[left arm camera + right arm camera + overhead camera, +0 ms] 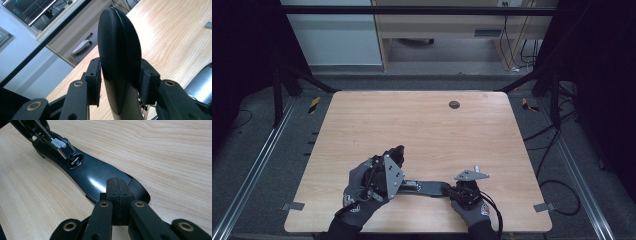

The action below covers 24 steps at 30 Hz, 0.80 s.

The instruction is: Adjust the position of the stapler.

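A glossy black folding device lies near the table's front edge. Its long flat base (427, 187) (92, 172) rests on the wood, with a metal hinge (60, 145) at its left end. From that hinge a black oval piece (117, 50) (398, 153) stands up. My left gripper (395, 159) (120, 75) is shut on the oval piece, one pad on each face. My right gripper (448, 189) (117, 185) is shut with its pads together and nothing between them. Its tips sit on the base's near, right end.
The wooden table (422, 125) has a round dark grommet (454, 104) at the back. A small grey piece (208, 25) lies far off on the wood. Cables (557, 150) trail on the floor at the right, and a cabinet (442, 25) stands behind the table.
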### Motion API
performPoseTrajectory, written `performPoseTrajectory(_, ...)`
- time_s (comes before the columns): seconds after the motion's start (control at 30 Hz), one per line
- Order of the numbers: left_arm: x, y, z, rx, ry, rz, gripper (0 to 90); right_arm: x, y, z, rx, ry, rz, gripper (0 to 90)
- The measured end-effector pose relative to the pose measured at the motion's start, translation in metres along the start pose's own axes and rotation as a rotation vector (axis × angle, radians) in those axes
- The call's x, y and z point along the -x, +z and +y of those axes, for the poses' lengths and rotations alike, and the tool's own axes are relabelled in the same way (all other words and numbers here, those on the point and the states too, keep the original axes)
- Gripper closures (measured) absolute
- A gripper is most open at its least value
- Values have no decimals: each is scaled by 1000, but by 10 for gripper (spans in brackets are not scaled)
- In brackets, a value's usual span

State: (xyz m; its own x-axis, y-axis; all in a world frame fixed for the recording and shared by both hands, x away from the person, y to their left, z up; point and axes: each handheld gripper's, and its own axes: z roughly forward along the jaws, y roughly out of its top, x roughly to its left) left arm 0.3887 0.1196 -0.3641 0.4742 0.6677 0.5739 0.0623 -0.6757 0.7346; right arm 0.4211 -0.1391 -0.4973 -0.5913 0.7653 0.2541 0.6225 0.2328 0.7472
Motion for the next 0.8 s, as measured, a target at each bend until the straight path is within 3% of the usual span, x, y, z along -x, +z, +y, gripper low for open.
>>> performPoseTrajectory(0.8, -18, -8, -11, 0, -61, 19, 582, 0, 0, 0, 0, 0, 6, 900)
